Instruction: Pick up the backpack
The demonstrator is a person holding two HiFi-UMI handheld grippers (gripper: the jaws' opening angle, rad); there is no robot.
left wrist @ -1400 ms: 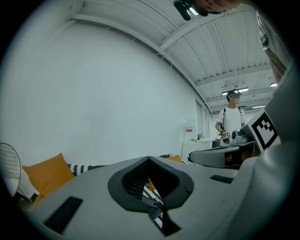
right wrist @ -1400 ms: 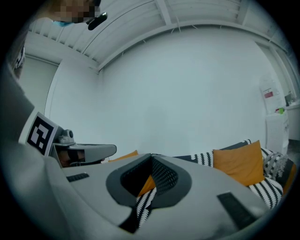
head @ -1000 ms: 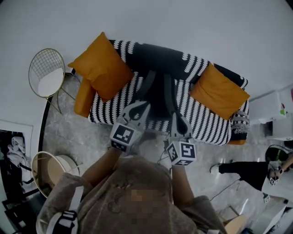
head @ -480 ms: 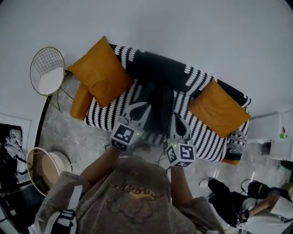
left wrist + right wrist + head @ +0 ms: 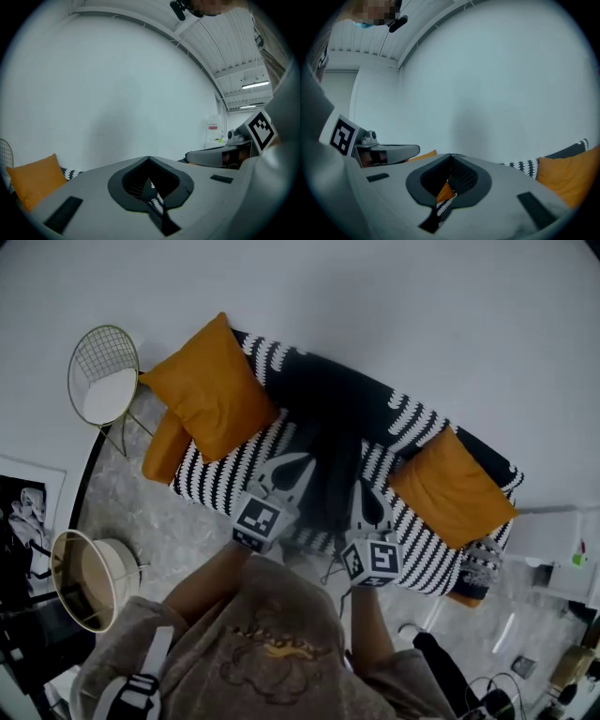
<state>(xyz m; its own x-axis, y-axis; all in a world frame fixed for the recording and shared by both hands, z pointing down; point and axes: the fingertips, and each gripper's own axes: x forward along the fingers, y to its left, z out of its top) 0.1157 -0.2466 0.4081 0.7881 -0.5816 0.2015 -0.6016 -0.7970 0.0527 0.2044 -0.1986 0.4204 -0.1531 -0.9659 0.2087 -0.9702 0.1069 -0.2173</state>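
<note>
backpack [image 5: 330,457]: black, mid sofa [image 5: 223,470], on the striped seat with its top against the sofa's dark backrest. Long axis runs sofa back to sofa front edge, bottom end toward the front edge. Two straps on the exposed face run along that same axis, hard to separate from the dark body.

left gripper [image 5: 298,463]: over the sofa's front edge, at the backpack's near-left corner, pointing at the sofa back. Its own view shows the tips together. A dark strip and the seat pattern show through the gap behind the tips; can't tell if the strip is pinched.

right gripper [image 5: 364,493]: same setup at the near-right corner, parallel to the left one, tips also together. Only orange fabric and seat pattern show through its gap.

Orange cushions [image 5: 208,385] at both sofa ends, clear of the backpack.
</note>
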